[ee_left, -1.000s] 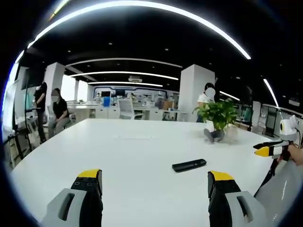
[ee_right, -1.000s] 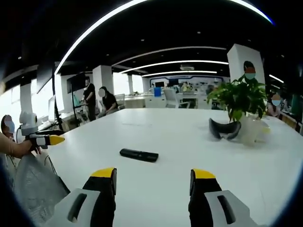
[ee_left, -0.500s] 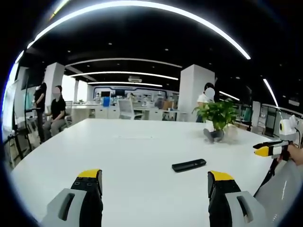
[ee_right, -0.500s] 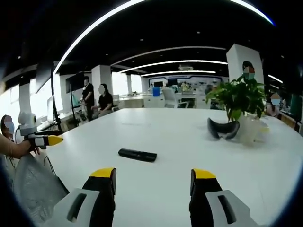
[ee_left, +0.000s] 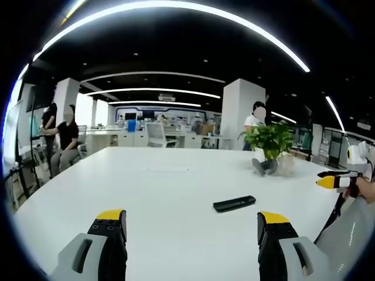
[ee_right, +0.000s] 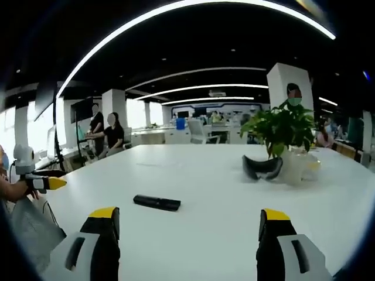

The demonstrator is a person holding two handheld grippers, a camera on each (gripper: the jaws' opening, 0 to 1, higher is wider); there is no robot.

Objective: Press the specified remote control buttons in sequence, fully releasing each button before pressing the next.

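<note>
A slim black remote control (ee_left: 234, 203) (ee_right: 156, 202) lies flat on the white table (ee_left: 158, 193) (ee_right: 205, 187), well ahead of both grippers. My left gripper (ee_left: 191, 225) is open above the near table edge, its yellow-tipped jaws wide apart with nothing between them. My right gripper (ee_right: 186, 222) is open too, jaws spread wide and holding nothing. In the left gripper view the right gripper (ee_left: 334, 181) comes in at the far right. At the far left of the right gripper view the left gripper (ee_right: 44, 183) is held by a hand.
A potted green plant (ee_left: 272, 143) (ee_right: 281, 129) stands at the table's far side beside a dark curved object (ee_right: 262, 168). People (ee_left: 65, 137) sit and stand beyond the table on the left. Office chairs, desks and white pillars fill the background.
The right gripper's jaws have opened wider and its view has swung slightly right, shifting the remote and plant leftward. The left gripper has hardly moved.
</note>
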